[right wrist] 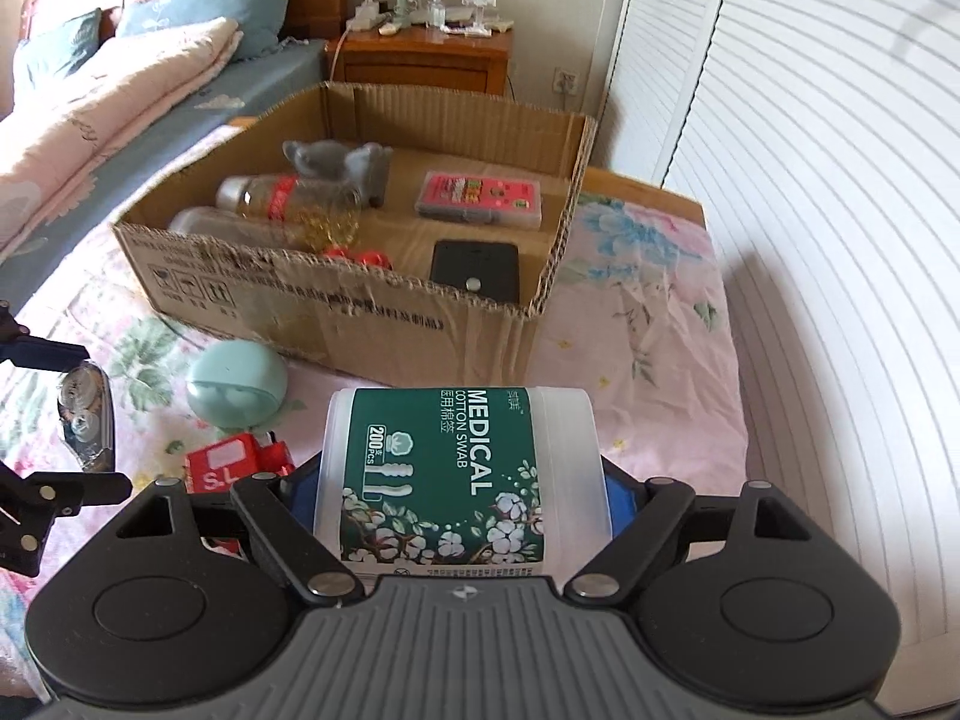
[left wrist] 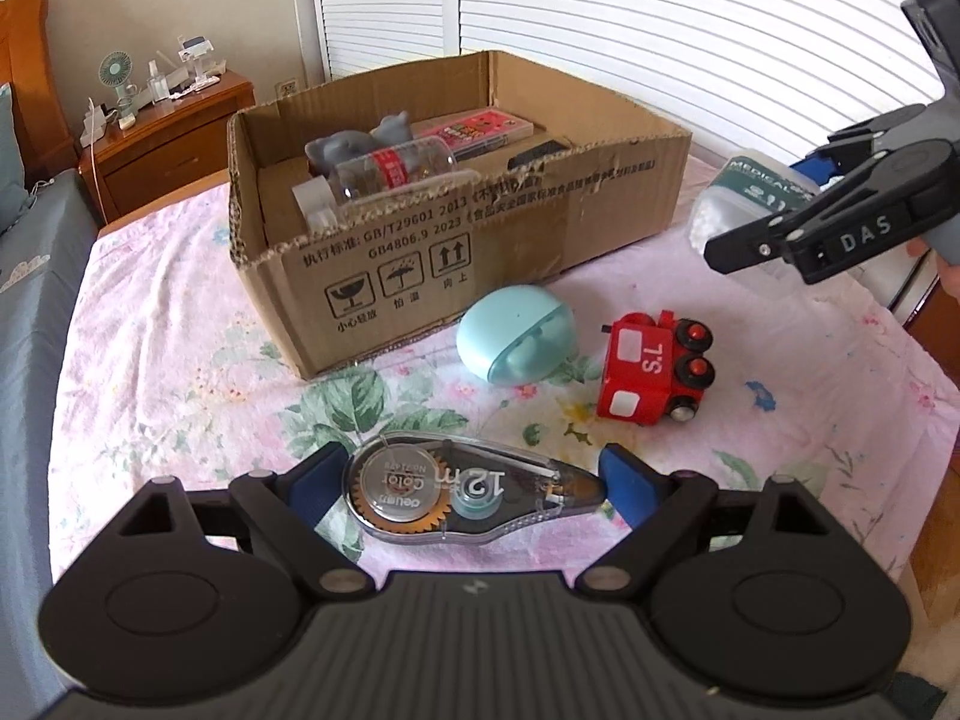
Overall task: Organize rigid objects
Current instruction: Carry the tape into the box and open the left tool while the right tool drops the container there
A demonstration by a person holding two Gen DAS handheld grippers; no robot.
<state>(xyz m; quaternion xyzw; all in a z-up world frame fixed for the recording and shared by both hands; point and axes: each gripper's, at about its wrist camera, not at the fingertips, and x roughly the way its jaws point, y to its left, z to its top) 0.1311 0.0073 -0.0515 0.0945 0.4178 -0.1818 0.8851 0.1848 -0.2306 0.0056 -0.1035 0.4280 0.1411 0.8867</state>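
Left tongs (left wrist: 474, 483), low centre of the left wrist view, clamp a clear correction-tape dispenser (left wrist: 474, 492) by its ends above the floral bed sheet (left wrist: 180, 360). Cardboard box (left wrist: 420, 252) sits upper centre; mint case (left wrist: 519, 336) and red toy train (left wrist: 654, 366) lie just in front. Right tongs (left wrist: 774, 240) at right edge.

Right wrist view: right tongs (right wrist: 462, 492) grip a cotton swab tub (right wrist: 444, 474) (green label) at lower centre, before the box (right wrist: 384, 318).
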